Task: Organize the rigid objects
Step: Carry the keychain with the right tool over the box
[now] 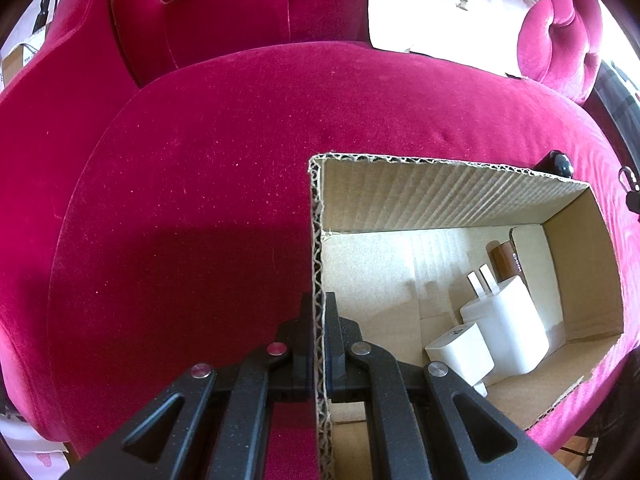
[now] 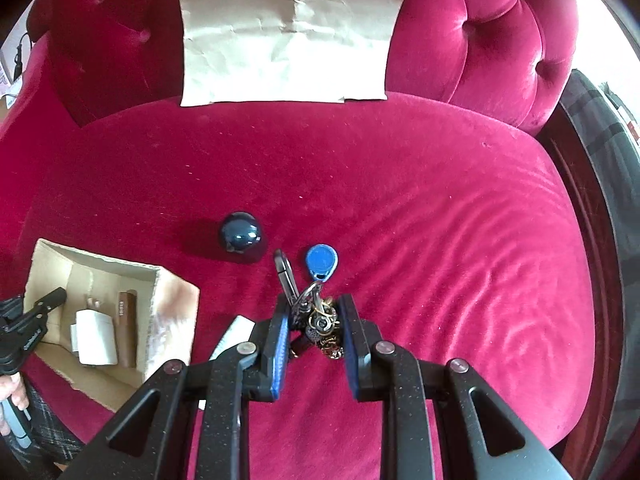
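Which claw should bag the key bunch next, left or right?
Right. The right claw already straddles the key bunch, fingers open on either side. The left claw is clamped on the cardboard box wall, steadying it.

The lettering on the brown tube (image 1: 507,261) is too small to be read; the lower part of the dark ball (image 1: 559,163) is hidden behind the cardboard box (image 1: 448,196) rim, and the padlock (image 1: 631,194) is cut off at the right edge

sofa (image 2: 400,200): plush velvet | box (image 1: 440,196): raw corrugated cardbd | ball (image 2: 240,234): glossy | chargers (image 1: 504,320): smooth white plastic
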Demonstrator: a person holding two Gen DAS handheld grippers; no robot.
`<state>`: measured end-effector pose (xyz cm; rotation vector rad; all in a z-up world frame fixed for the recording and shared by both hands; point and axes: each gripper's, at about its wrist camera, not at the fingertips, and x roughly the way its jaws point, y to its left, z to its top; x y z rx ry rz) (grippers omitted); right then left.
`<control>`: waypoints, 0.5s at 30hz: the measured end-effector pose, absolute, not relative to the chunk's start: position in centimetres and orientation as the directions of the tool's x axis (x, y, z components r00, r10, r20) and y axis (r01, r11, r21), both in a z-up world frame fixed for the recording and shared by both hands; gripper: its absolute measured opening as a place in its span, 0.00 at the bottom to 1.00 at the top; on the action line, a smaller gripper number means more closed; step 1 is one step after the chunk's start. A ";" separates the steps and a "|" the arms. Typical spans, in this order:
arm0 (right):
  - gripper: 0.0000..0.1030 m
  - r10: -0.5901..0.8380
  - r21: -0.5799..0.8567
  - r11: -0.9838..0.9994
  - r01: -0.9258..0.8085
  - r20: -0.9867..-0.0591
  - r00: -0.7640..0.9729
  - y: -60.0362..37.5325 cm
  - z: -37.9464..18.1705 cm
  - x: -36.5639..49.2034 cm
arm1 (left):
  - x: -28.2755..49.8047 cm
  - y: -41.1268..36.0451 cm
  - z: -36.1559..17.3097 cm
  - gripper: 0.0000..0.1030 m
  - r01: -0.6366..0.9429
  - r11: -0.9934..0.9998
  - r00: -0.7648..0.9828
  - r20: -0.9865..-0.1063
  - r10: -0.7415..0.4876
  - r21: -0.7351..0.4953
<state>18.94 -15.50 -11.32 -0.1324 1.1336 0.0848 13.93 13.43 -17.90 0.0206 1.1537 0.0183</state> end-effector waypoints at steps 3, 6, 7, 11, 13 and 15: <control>0.23 0.004 -0.062 0.988 -0.141 -0.904 0.428 -14.7 -10.6 18.5 | 13.9 13.4 -17.9 0.03 -0.004 1.000 0.406 -0.914 0.025 0.025; 0.23 0.011 -0.061 0.986 -0.152 -0.901 0.434 -13.6 -9.9 17.9 | 13.8 13.5 -17.8 0.03 -0.005 1.000 0.407 -0.913 0.025 0.025; 0.23 0.014 -0.060 0.986 -0.155 -0.900 0.436 -13.3 -9.7 17.8 | 13.8 13.5 -17.8 0.03 -0.005 1.000 0.407 -0.913 0.026 0.026; 0.23 0.034 -0.046 0.984 -0.171 -0.897 0.440 -11.7 -8.8 17.3 | 13.8 13.3 -17.9 0.03 -0.005 1.000 0.409 -0.912 0.028 0.028; 0.23 0.044 -0.042 0.982 -0.184 -0.896 0.442 -10.7 -8.5 17.1 | 13.8 13.2 -17.9 0.03 -0.006 1.000 0.408 -0.913 0.029 0.029; 0.23 0.058 -0.035 0.979 -0.198 -0.895 0.443 -9.8 -8.3 16.9 | 13.8 13.1 -18.0 0.03 -0.007 1.000 0.408 -0.913 0.029 0.029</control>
